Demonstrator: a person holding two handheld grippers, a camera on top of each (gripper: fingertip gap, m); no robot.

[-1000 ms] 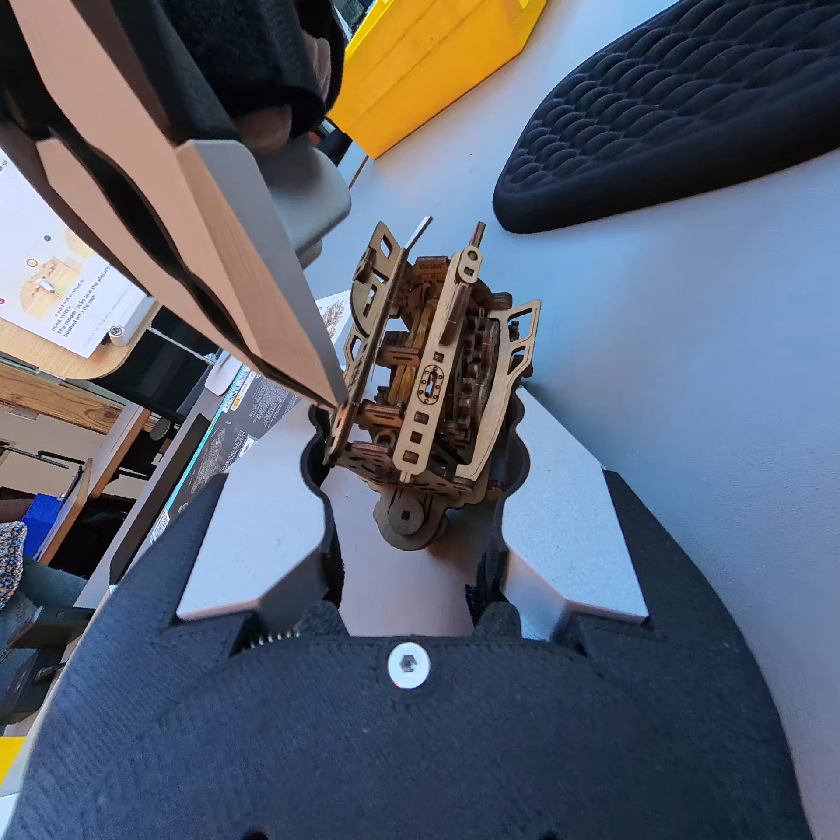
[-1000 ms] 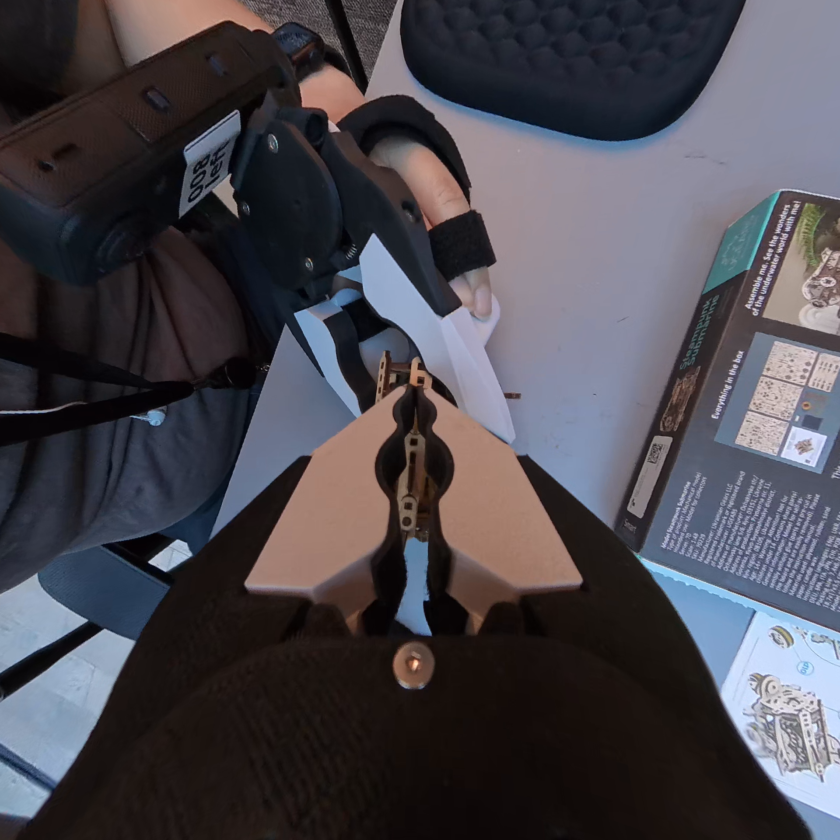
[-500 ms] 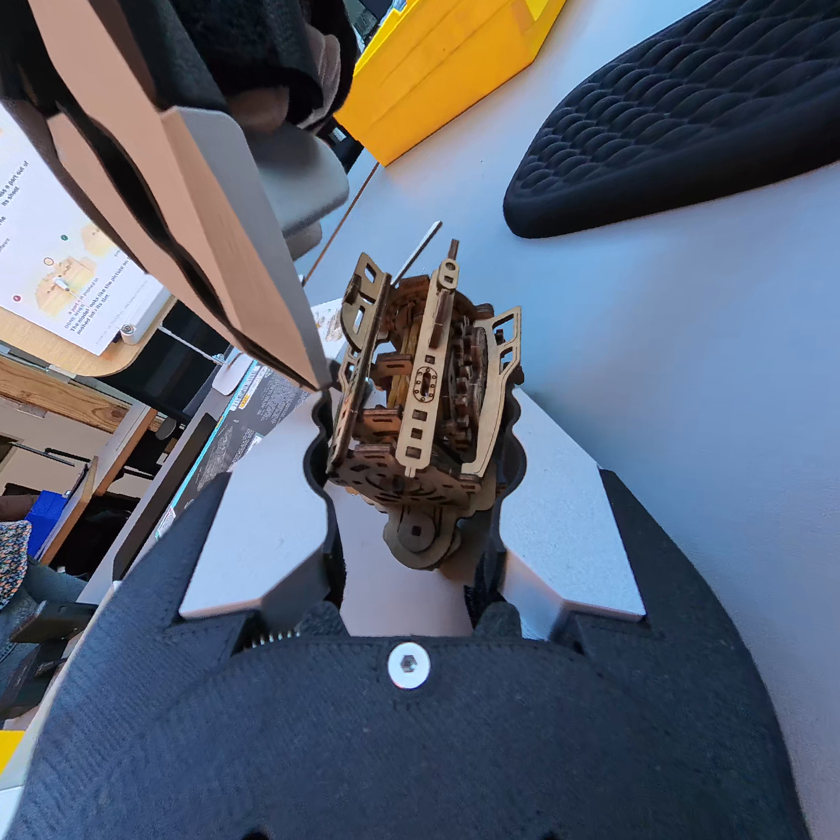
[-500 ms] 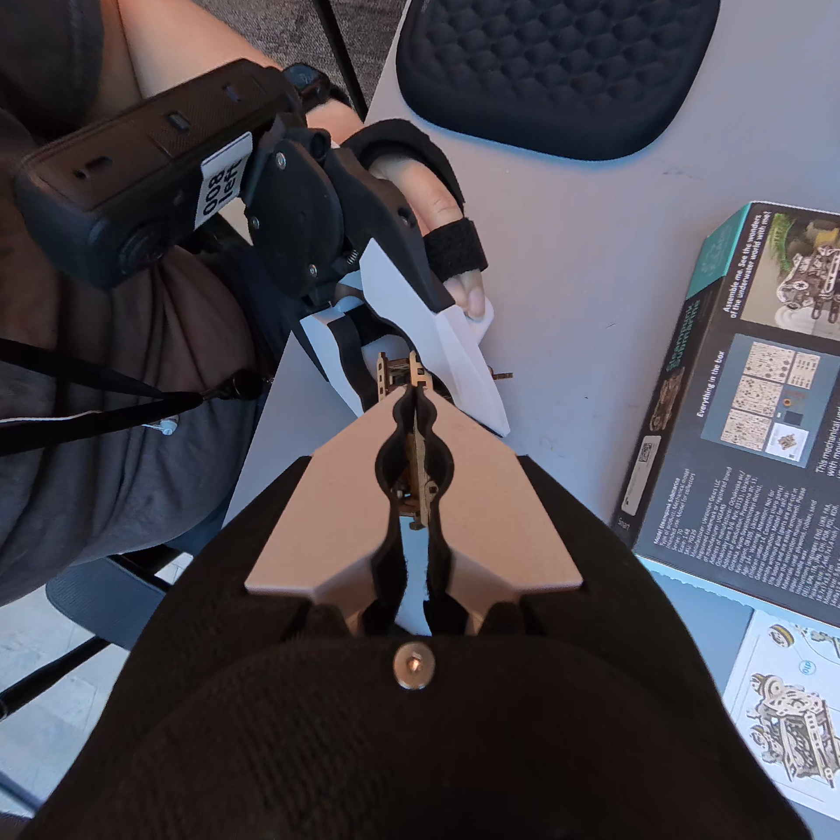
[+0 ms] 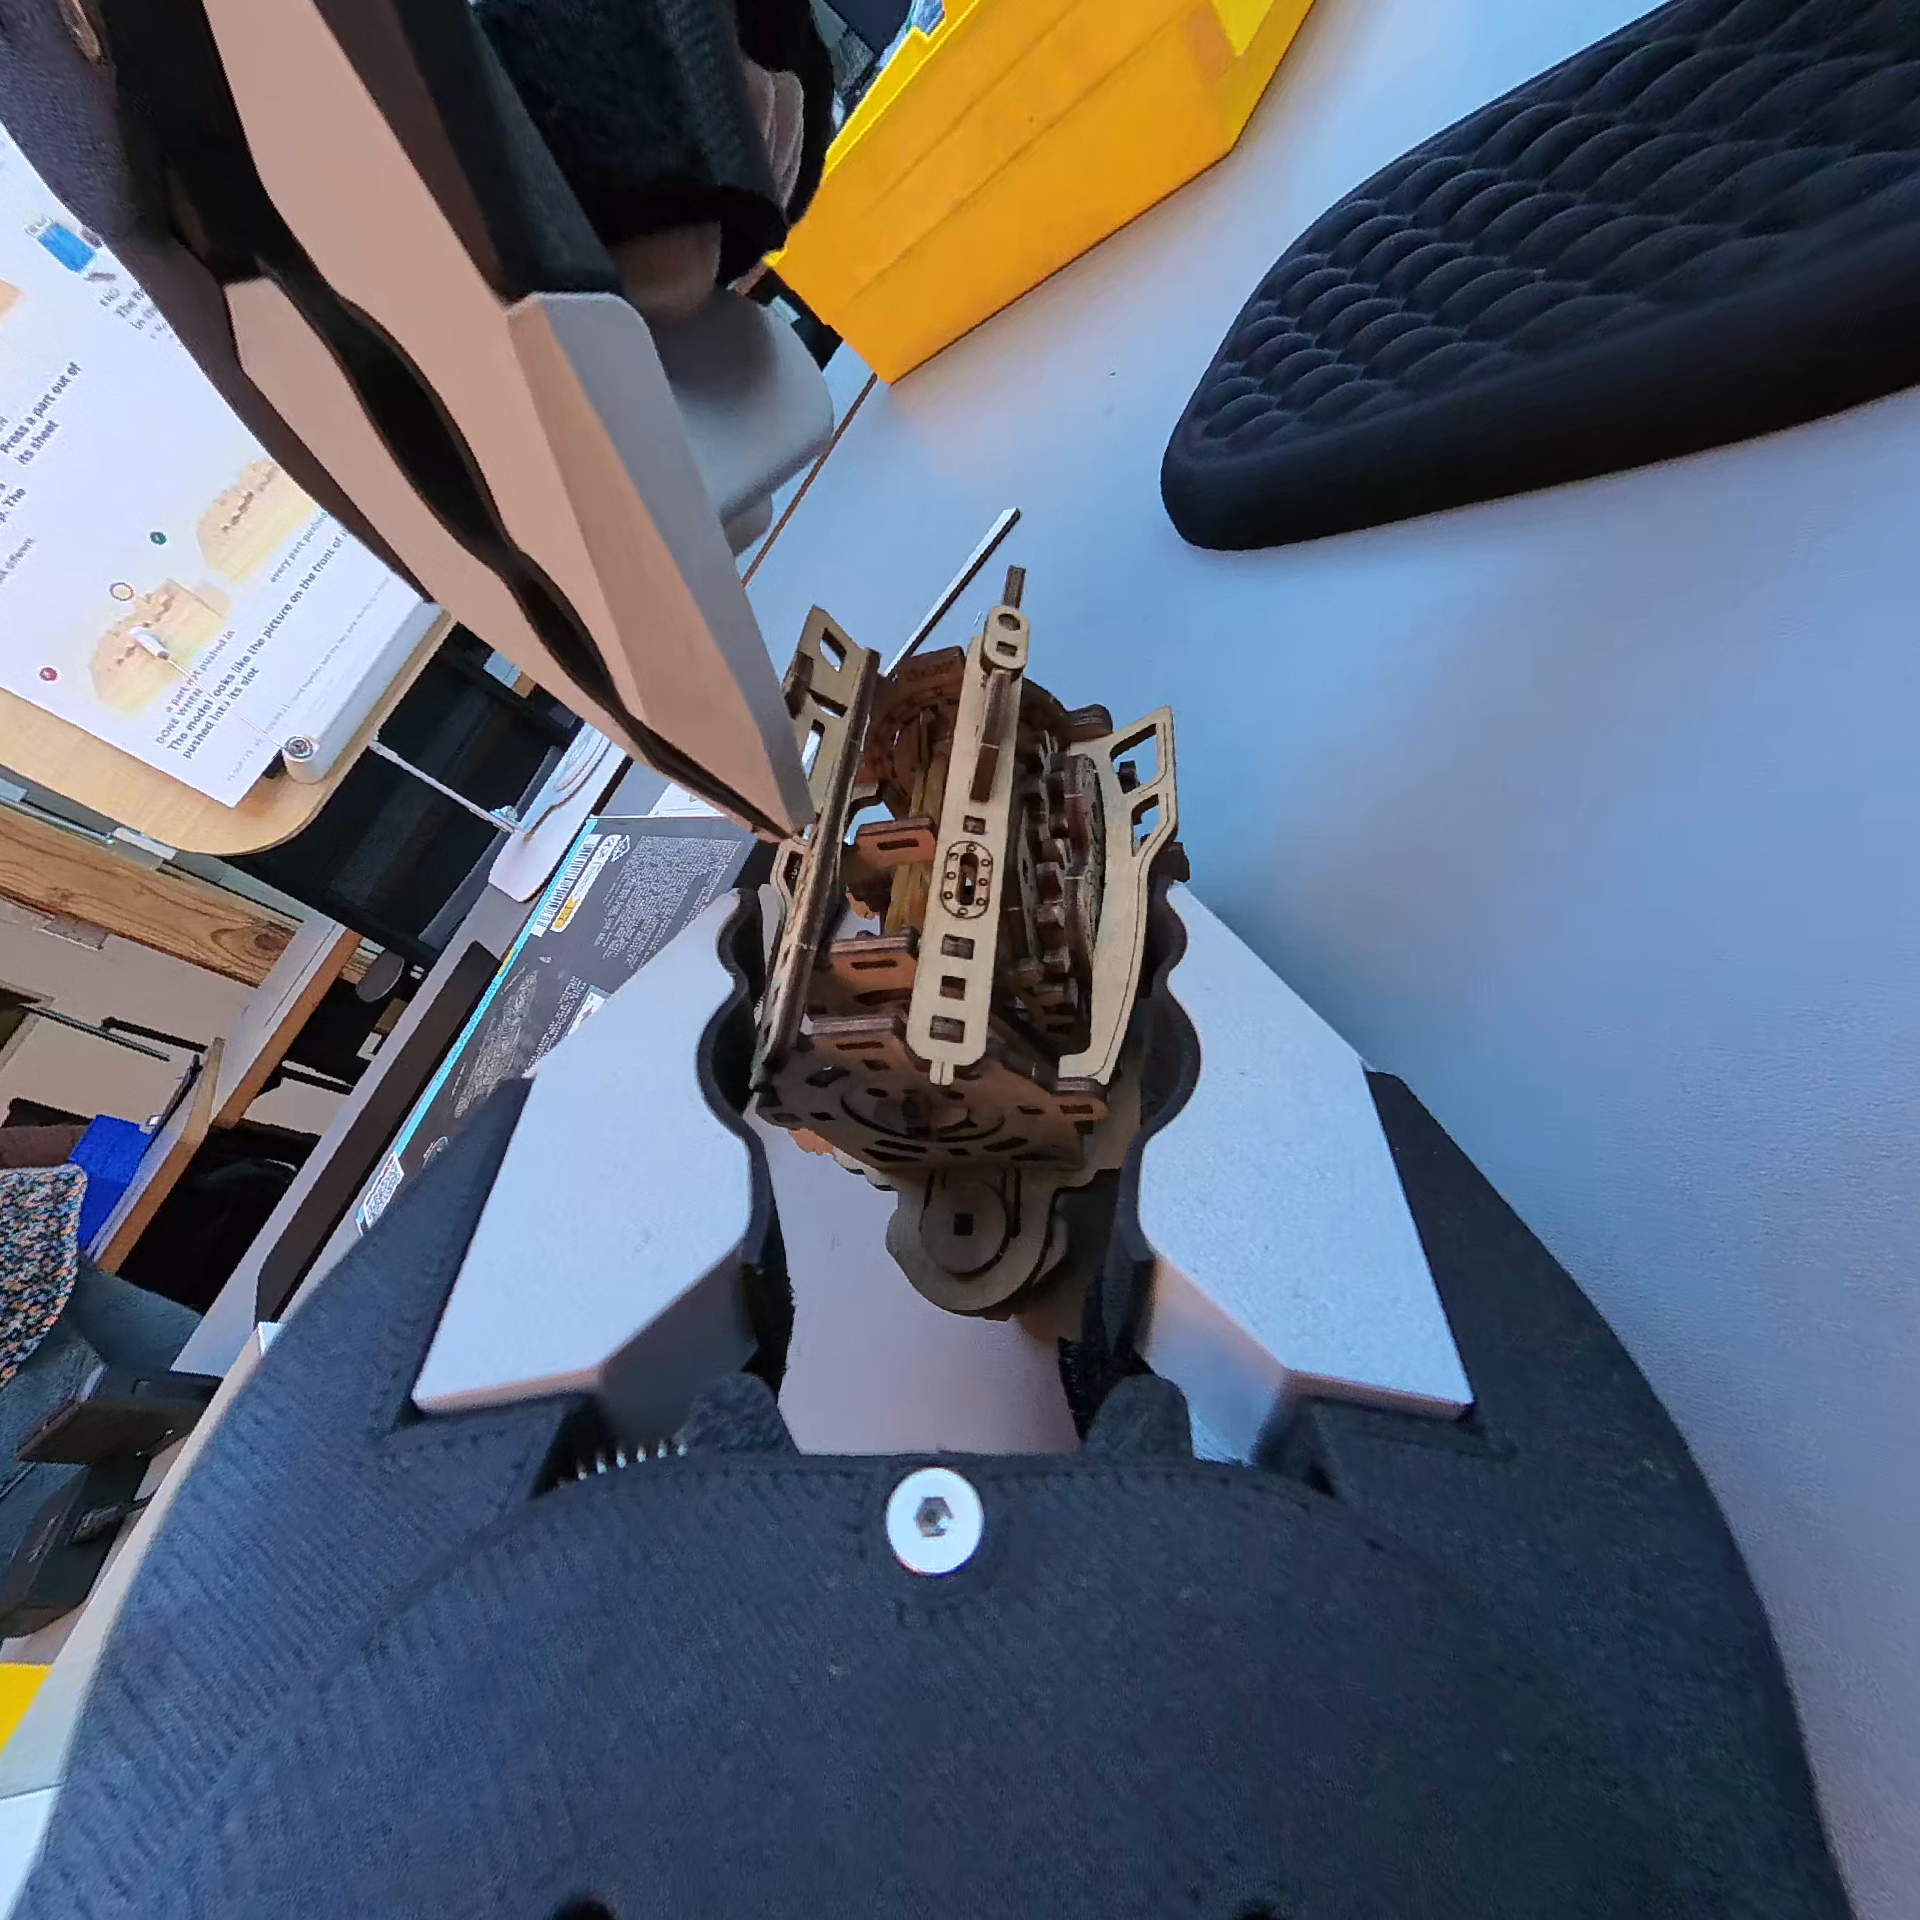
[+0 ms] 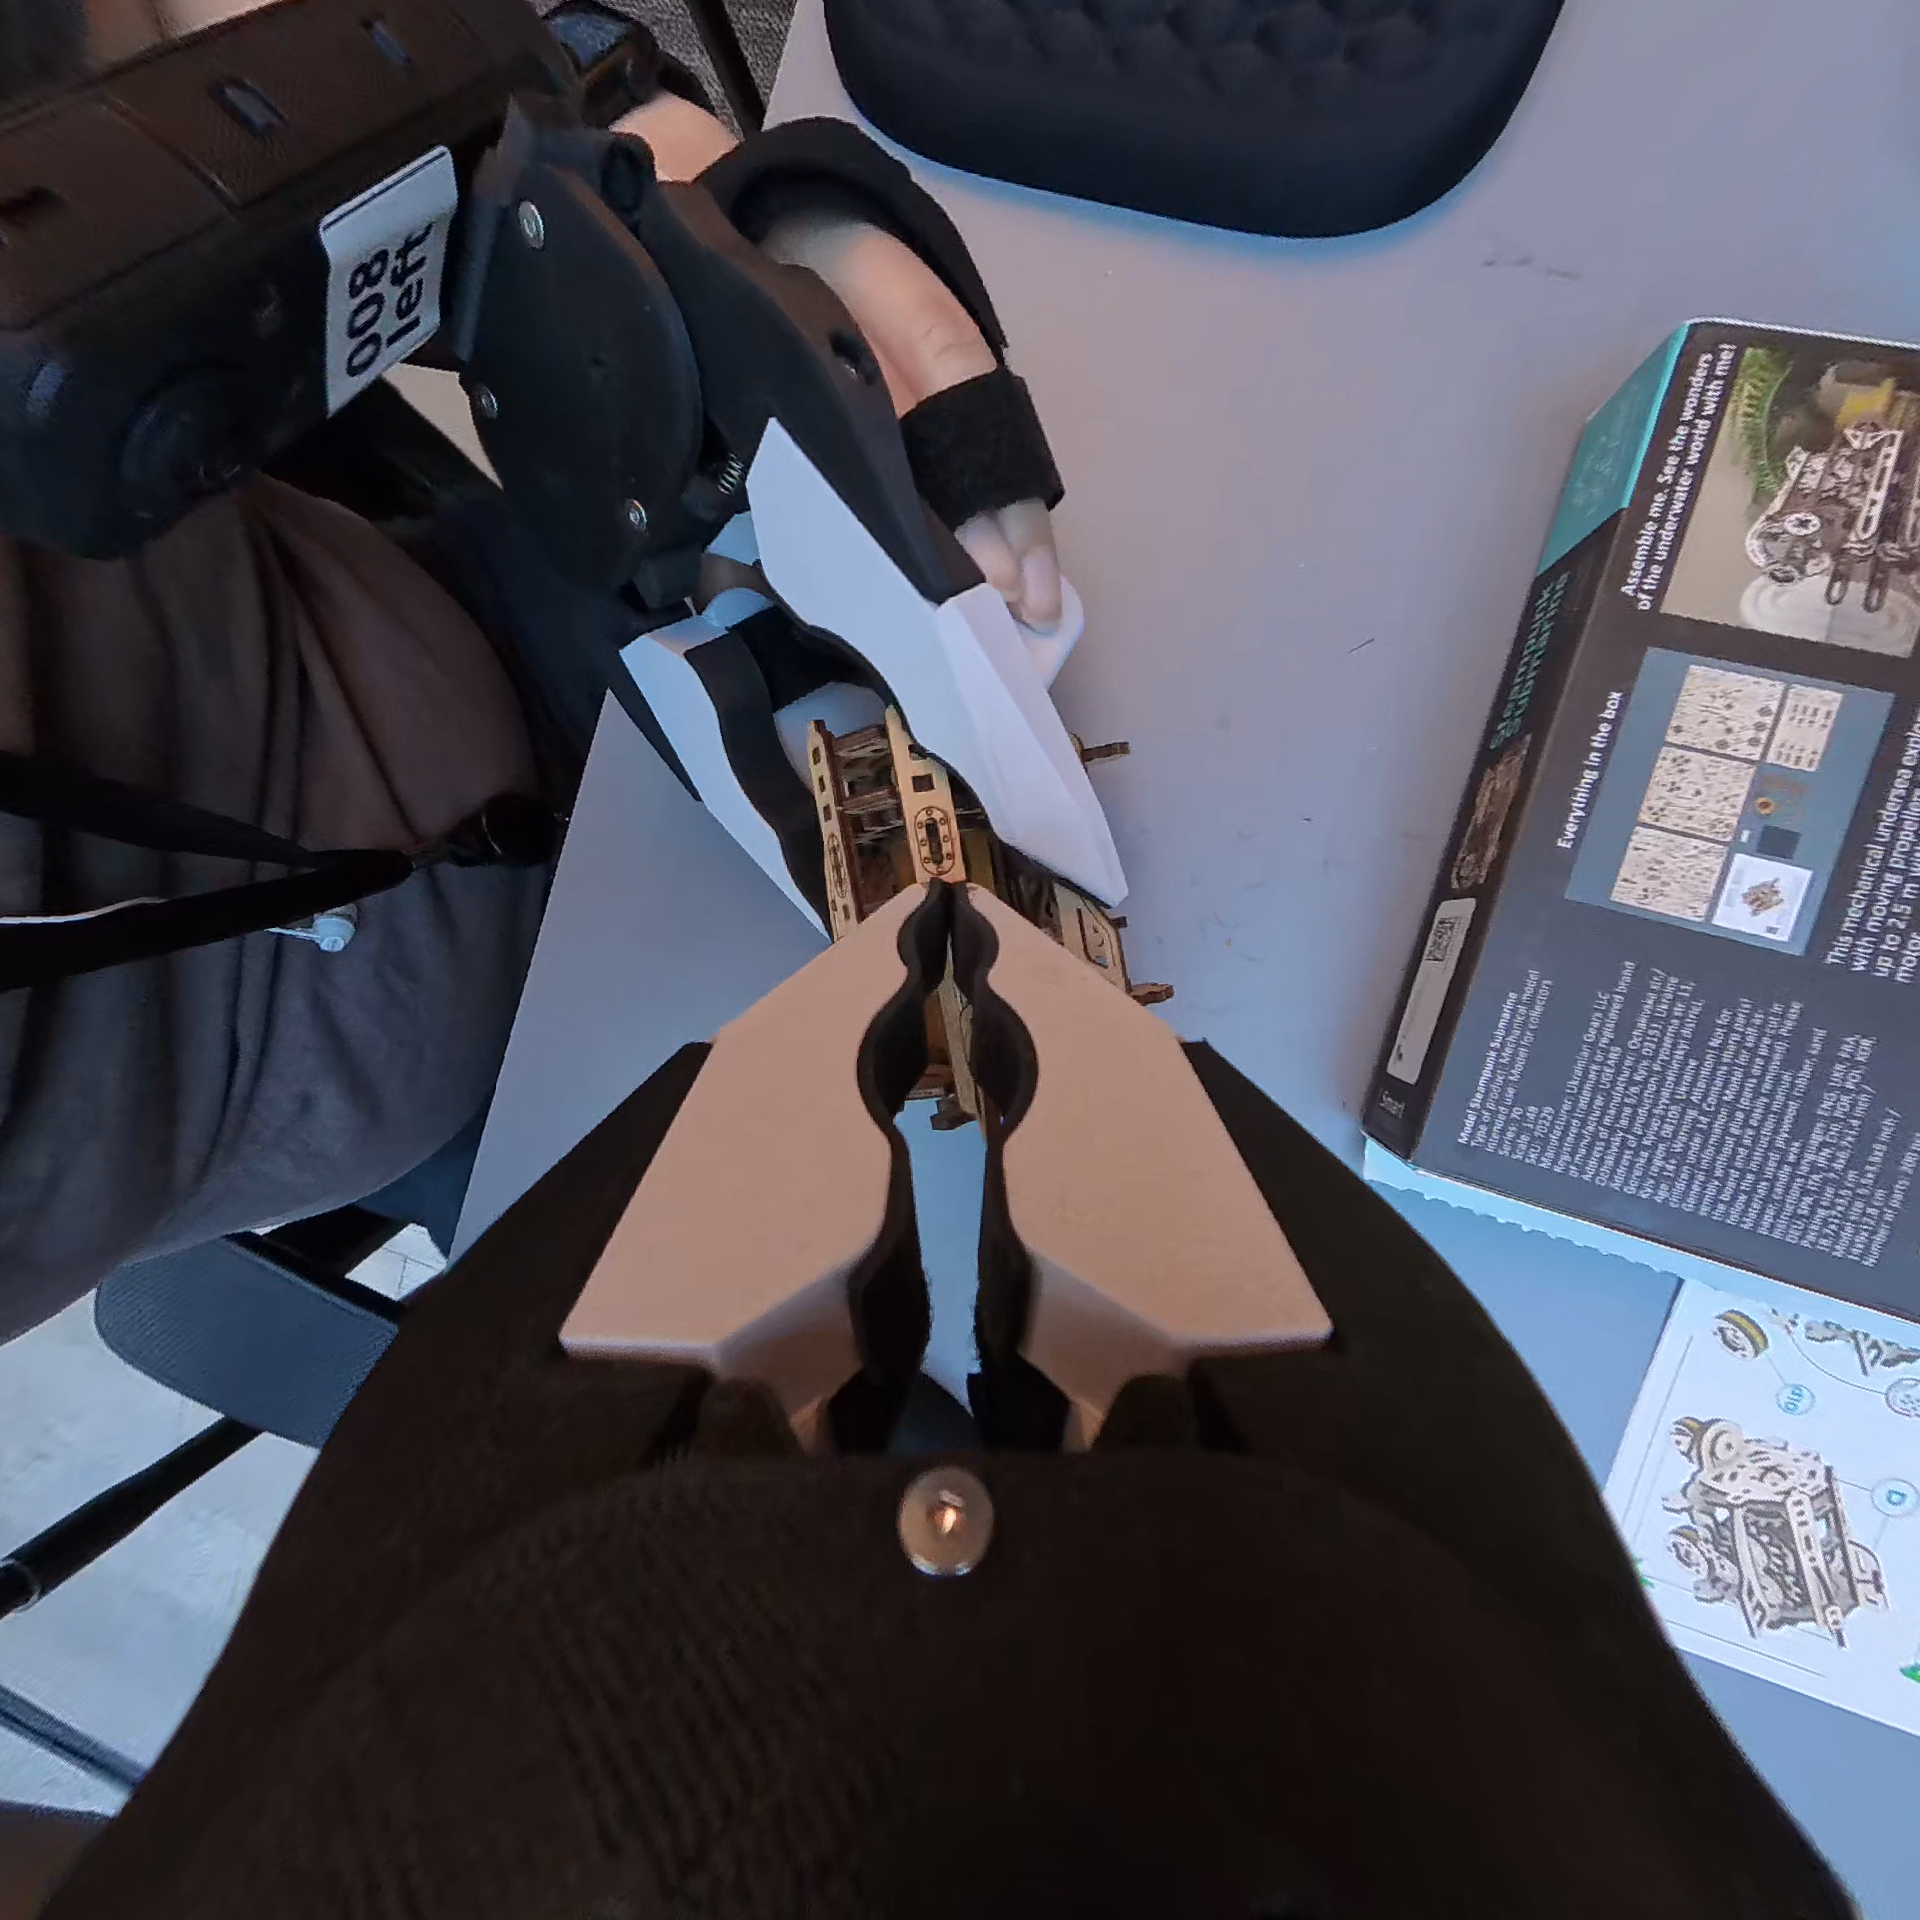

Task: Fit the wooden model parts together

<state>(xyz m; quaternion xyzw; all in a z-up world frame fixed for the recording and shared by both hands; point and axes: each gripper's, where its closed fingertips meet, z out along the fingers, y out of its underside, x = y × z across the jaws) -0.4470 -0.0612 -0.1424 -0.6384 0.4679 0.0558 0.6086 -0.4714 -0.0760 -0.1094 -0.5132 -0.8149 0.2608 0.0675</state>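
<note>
My left gripper (image 5: 956, 914) is shut on the wooden model (image 5: 966, 935), a boxy brown assembly of laser-cut plates and gears, and holds it above the grey table (image 5: 1558, 935). My right gripper (image 6: 940, 899) is shut with no piece between its jaws. Its tips touch the model's left side panel (image 5: 821, 862). In the right wrist view the model (image 6: 883, 810) sits between the left gripper's white fingers (image 6: 935, 665), just beyond my right tips. A person's hand (image 6: 987, 540) holds the left gripper.
A black padded cushion (image 5: 1558, 260) lies at the far side of the table. A yellow bin (image 5: 1039, 156) stands behind it. The dark kit box (image 6: 1662, 831) and an instruction sheet (image 6: 1766, 1507) lie to the right. The person's torso (image 6: 260, 935) is at the left. Both grippers' tips are close together, under 4 cm apart.
The flat wooden panel that was between my right jaws now sits on the model's left side. My right gripper has drawn back so only its tips meet the panel. The left gripper tilted the model slightly.
</note>
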